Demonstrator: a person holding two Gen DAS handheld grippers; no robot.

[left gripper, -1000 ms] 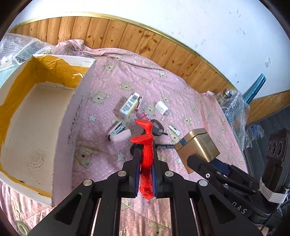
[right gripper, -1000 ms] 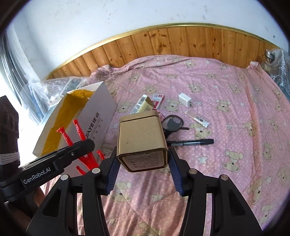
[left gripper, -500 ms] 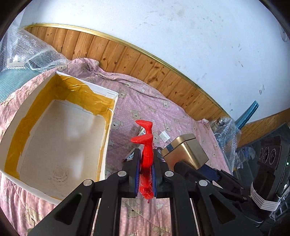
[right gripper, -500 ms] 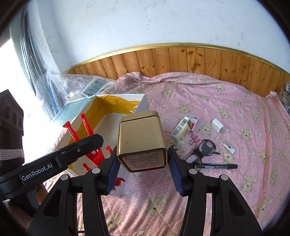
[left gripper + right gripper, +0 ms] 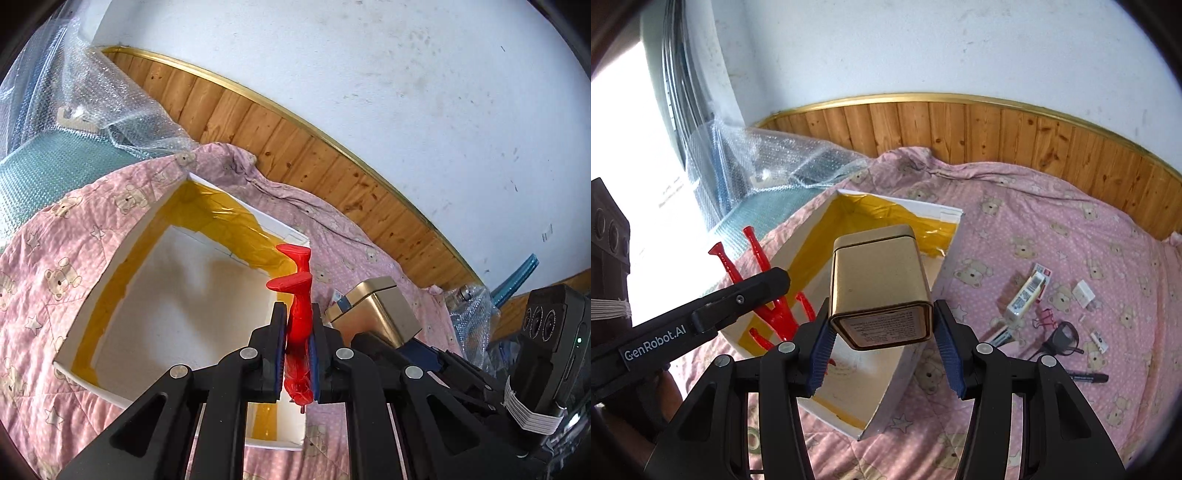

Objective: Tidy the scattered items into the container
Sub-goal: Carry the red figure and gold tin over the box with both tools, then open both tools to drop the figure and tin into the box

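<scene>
Above the open cardboard box (image 5: 934, 236) on the bed, the left tool (image 5: 298, 354) is clamping a stiff, light red figure (image 5: 297, 314) at its torso while the right tool (image 5: 882, 354) is gripping a rigid, likely slippery gold tin (image 5: 879, 273) by its sides.

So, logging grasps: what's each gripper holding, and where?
Left gripper clamps the red toy figure at its torso; right gripper grips the gold tin by its base sides.
</scene>
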